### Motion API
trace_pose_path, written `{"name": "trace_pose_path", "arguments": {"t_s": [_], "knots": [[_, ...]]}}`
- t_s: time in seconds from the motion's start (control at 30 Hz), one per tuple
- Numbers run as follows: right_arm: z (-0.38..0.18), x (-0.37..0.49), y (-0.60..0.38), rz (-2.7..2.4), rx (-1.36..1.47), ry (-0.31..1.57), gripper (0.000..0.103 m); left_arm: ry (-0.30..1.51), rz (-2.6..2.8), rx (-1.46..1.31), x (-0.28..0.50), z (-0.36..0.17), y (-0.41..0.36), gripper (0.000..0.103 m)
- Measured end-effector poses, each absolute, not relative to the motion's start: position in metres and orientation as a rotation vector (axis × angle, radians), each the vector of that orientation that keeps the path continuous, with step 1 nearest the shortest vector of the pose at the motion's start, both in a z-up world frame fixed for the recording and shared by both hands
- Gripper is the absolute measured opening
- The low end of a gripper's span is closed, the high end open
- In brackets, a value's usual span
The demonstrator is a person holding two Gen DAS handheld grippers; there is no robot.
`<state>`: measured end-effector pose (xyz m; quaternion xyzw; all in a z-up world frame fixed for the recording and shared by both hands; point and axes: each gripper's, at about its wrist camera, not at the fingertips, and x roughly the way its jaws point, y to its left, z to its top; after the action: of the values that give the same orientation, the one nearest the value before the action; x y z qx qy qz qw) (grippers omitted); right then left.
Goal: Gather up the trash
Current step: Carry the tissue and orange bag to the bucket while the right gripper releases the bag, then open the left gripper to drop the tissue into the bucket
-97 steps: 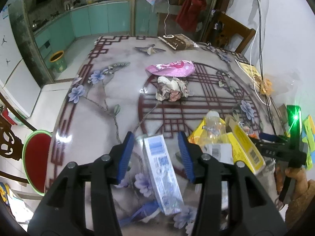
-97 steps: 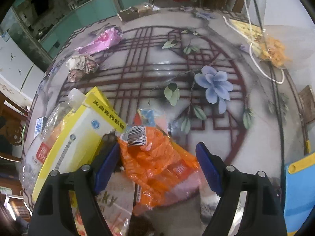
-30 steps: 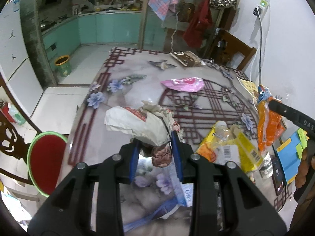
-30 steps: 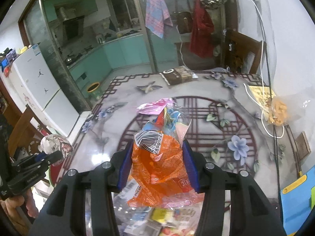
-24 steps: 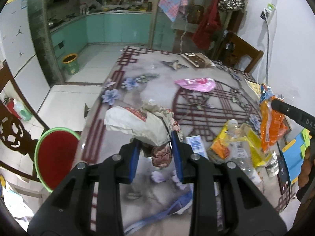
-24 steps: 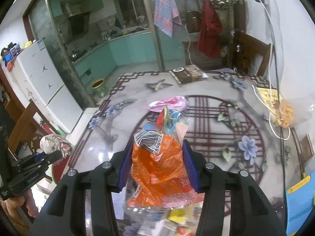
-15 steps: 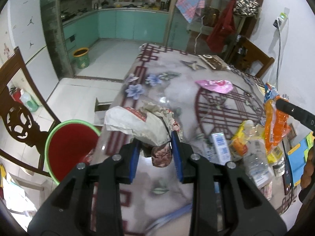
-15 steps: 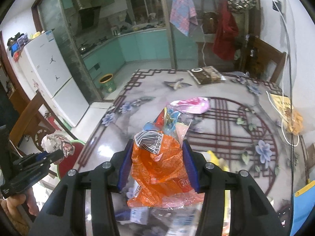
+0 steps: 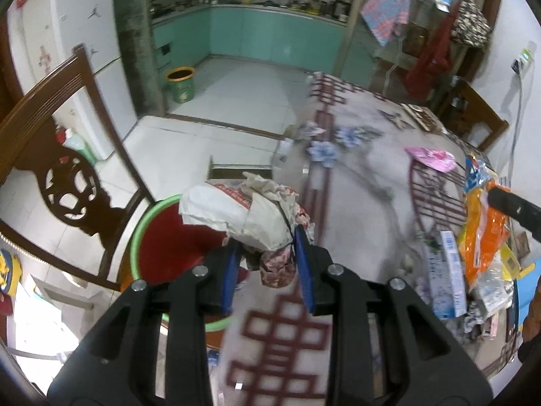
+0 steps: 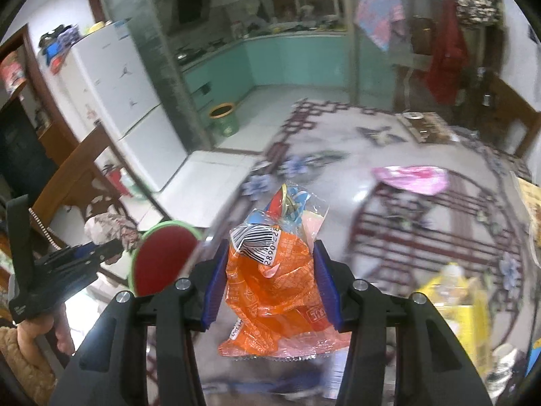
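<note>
Now your left hand-held gripper (image 9: 267,264) clamps the crumpled paper wad (image 9: 243,213) above the red bin (image 9: 169,237); your right hand-held gripper (image 10: 268,282) pinches the orange wrapper (image 10: 270,291), barcode digits "2890" legible, over the surface (image 10: 422,230).

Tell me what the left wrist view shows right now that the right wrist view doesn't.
Only the left wrist view shows the left hand-held gripper closed on the crumpled paper wad just above the red bin, the bin's inside, and the white-and-blue carton on the table. Only the right wrist view shows the right hand-held gripper closed on the orange snack wrapper, plus the yellow box. Both show the red bin beside the table edge, the pink wrapper lying on the table, and each other's load.
</note>
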<state>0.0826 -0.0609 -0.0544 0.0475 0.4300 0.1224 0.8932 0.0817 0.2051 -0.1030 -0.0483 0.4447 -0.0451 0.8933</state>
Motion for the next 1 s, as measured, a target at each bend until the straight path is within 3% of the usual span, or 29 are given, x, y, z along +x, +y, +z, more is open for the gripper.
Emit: {"name": "trace_pose_path", "arguments": {"t_s": [0.6,0.7,0.77,1.0], "knots": [[-0.102,0.132,0.113,0.511,0.093,0.996,0.048,0.986,-0.015,-0.158,0.094,-0.137,0.315,0.03],[-0.108,0.136,0.126,0.516,0.096,1.001,0.054,0.993,-0.016,-0.169,0.096,-0.141,0.323,0.03],[-0.11,0.14,0.132,0.508,0.103,1.0,0.072,0.997,-0.018,-0.174,0.098,-0.144,0.328,0.03],[-0.103,0.139,0.13,0.467,0.111,0.98,0.077,1.012,-0.04,-0.18,0.107,-0.151,0.331,0.03]]}}
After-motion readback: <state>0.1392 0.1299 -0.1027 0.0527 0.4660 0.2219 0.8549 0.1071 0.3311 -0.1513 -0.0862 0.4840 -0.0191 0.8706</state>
